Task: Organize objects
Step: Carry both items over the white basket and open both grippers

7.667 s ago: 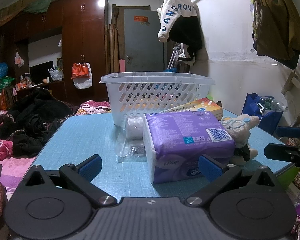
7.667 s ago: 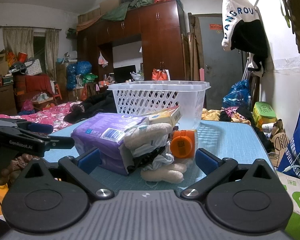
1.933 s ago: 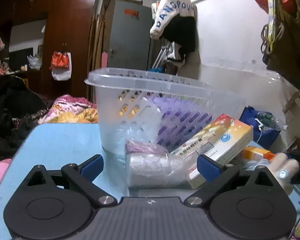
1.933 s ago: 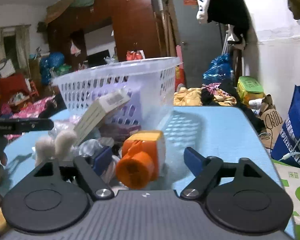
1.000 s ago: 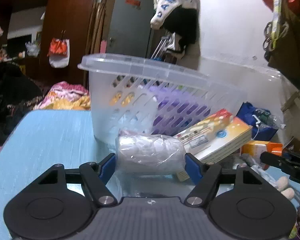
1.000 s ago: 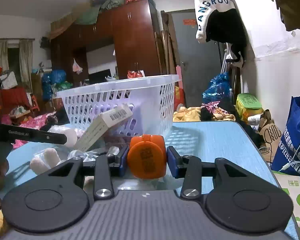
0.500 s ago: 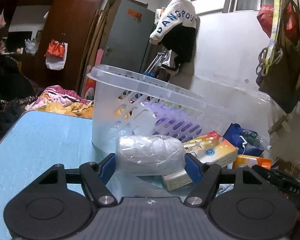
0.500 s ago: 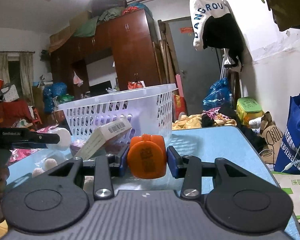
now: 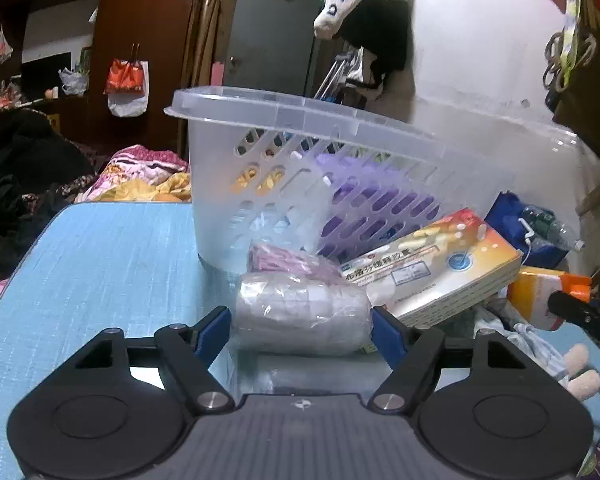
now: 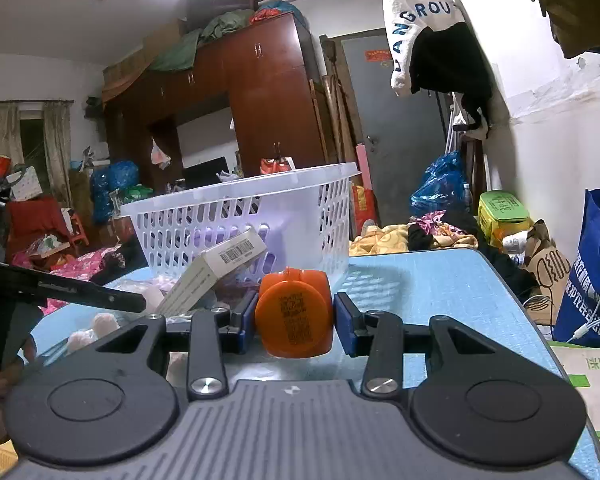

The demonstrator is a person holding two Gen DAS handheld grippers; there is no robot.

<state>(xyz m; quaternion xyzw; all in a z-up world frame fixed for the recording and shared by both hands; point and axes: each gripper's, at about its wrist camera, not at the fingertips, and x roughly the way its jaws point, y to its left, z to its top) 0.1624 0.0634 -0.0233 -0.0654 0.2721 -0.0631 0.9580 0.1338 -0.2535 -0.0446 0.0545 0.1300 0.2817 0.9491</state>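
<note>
Since half a second ago, lowered on the left: left tongs [image 9: 301, 326] back near the table [image 9: 100, 264], blue pads still pinched on the plastic-wrapped white roll [image 9: 302, 312]; raised slightly on the right, right tongs [image 10: 295, 322] still clamped on the orange container [image 10: 294, 312], held above the blue table beside the basket. Just behind the roll, a bag of pink-purple bits [image 9: 288, 260], touching it or nearly so. To its right, tilted and leaning on the basket wall, a colourful printed box [image 9: 432, 268]; lower right, a plush toy [image 9: 556, 360] lying on the table. Further back, the white slotted basket [image 9: 340, 128] standing on the table, a purple pack [image 9: 364, 196] visible inside through the slots
</note>
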